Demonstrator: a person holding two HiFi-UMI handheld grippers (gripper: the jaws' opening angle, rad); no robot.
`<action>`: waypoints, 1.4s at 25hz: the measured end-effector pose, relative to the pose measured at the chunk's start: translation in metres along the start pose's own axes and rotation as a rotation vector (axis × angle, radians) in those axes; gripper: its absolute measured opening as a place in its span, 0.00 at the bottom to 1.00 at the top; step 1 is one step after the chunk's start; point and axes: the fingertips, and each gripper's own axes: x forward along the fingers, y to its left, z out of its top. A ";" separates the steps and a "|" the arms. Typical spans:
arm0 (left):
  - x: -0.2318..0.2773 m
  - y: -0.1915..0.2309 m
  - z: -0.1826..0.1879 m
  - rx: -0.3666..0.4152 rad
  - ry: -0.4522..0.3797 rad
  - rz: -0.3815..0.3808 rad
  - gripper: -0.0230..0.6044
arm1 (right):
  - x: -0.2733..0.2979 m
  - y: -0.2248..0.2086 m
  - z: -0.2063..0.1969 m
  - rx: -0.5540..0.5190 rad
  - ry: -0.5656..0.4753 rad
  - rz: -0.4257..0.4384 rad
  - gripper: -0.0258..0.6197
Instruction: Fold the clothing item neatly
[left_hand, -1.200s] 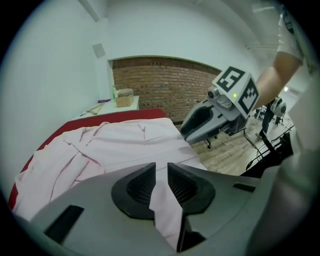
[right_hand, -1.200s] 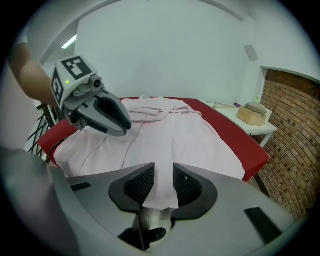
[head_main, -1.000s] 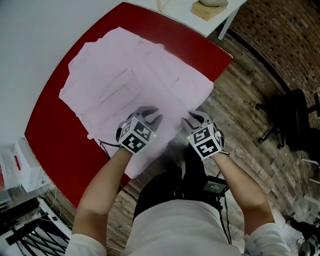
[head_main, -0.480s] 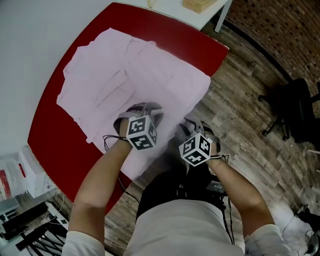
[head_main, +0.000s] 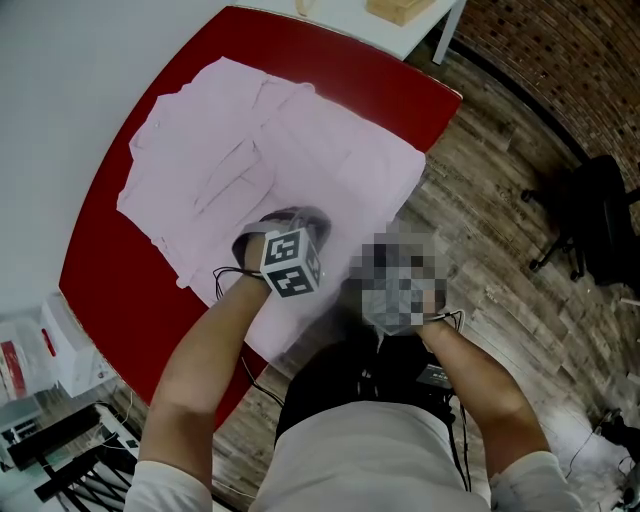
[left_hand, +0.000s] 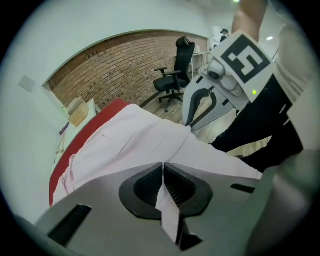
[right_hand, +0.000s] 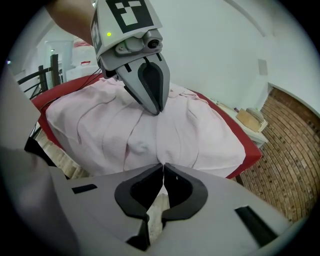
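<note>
- Cloth first: the pink shirt (head_main: 300, 150) is lying spread over the red table (head_main: 100, 280), and its near edge is hanging off the table's side toward the person.
- The left gripper (left_hand: 163, 169) is biting in. Its jaws have just been closing, and they are now pressing together on a fold of the pink fabric, with a strip of it trailing back between the pads.
- Over on the other side, the right gripper (right_hand: 163, 167) is doing the same. Its jaws have just been closing too, and they are meeting at the tips with the shirt's near edge caught between the pads.
- Both grippers are pointing downward at the shirt's near edge, sitting close beside each other, each showing in the other's view.
- The person's forearms are reaching in from the bottom of the head view.
- Beyond the table, a black office chair (left_hand: 172, 80) is standing on the plank floor (head_main: 500, 250) in front of a brick wall (left_hand: 115, 70).
</note>
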 end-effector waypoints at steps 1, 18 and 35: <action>-0.002 0.001 0.000 -0.003 -0.006 0.006 0.06 | -0.003 0.000 0.000 -0.002 -0.004 -0.002 0.07; -0.021 -0.020 -0.014 0.108 0.019 0.009 0.05 | -0.031 0.033 0.007 -0.131 -0.005 0.006 0.07; -0.026 0.053 -0.082 0.074 0.179 0.122 0.05 | -0.014 0.038 -0.005 -0.123 0.032 0.022 0.07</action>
